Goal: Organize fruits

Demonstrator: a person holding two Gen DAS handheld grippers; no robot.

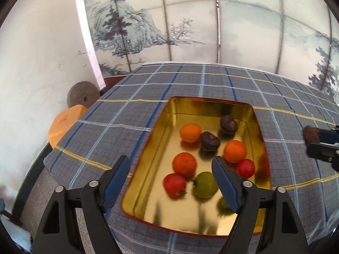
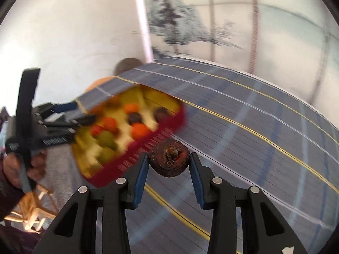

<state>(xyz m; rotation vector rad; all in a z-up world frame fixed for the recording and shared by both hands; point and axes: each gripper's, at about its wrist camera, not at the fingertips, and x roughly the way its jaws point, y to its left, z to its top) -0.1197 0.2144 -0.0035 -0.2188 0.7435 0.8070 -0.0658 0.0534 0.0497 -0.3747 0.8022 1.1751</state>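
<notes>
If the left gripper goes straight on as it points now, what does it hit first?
Probably the fruit in the gold tin: the open left gripper points down at the red-orange fruit, with a red one and a green one just nearer. Depth is unclear.

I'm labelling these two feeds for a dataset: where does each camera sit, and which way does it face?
Left wrist: on the left gripper, looking down into the gold tin of fruit; own open fingers show.
Right wrist: on the right gripper, facing the plaid tablecloth; fingers clamp a dark fruit.
Shared: tin, tablecloth, each other's gripper.
</notes>
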